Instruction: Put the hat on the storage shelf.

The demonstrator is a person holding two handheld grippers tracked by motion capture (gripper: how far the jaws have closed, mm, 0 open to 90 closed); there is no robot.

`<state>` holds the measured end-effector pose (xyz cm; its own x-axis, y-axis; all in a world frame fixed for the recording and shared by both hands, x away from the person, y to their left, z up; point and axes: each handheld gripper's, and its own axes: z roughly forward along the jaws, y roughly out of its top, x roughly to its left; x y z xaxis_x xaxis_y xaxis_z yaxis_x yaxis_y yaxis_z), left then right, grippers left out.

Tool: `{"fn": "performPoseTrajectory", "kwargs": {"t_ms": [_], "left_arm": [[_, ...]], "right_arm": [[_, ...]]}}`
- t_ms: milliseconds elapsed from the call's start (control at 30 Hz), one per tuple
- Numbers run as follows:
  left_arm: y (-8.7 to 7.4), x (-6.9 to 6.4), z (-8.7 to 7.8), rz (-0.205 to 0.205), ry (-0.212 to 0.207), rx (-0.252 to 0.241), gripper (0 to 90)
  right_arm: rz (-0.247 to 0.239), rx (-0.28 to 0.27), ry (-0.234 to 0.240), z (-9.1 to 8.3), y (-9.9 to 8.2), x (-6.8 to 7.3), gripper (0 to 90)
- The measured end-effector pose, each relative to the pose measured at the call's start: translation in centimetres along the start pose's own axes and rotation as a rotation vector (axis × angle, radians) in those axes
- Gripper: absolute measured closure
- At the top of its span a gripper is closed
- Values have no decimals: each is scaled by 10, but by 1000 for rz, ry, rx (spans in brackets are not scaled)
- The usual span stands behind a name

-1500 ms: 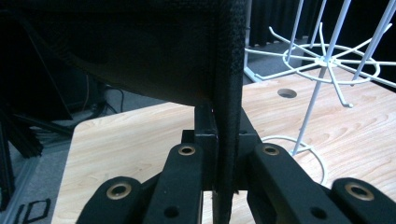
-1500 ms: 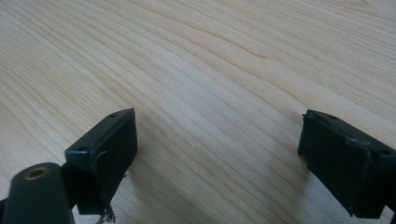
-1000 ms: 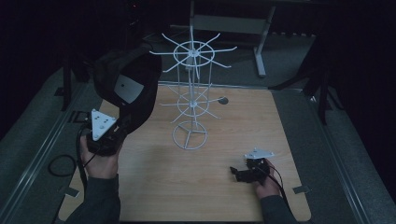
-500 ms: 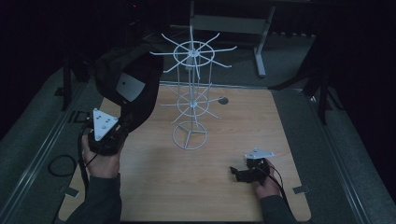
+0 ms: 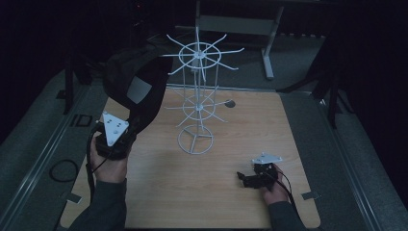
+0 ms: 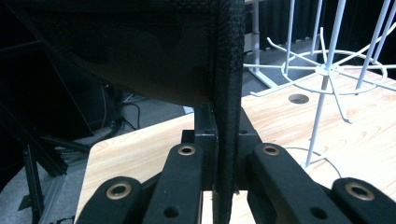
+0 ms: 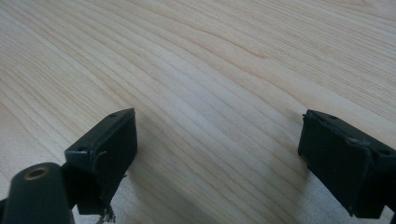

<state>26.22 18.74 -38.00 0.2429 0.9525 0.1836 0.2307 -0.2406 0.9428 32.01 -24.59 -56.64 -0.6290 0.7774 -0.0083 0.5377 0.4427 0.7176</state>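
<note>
Item: our left gripper (image 5: pixel 115 137), jaws clamped on the brim of a black cap (image 5: pixel 137 84), held up above the worktop's (image 5: pixel 240 120) left edge. Our right gripper (image 5: pixel 250 179), jaws apart, nothing between, low near the front right corner. White wire rack (image 5: pixel 197 96) at worktop centre
</note>
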Motion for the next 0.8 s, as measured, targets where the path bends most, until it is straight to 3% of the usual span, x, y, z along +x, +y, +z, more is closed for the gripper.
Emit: {"fn": "performPoseTrajectory", "kwargs": {"t_ms": [500,800], "left_arm": [[-4,-14,6,56,-15,-2,860],[-8,-25,15,145,-1,30,851]], "right_arm": [[0,1,1,0,0,0,117],[0,0,-1,0,0,0,117]]}}
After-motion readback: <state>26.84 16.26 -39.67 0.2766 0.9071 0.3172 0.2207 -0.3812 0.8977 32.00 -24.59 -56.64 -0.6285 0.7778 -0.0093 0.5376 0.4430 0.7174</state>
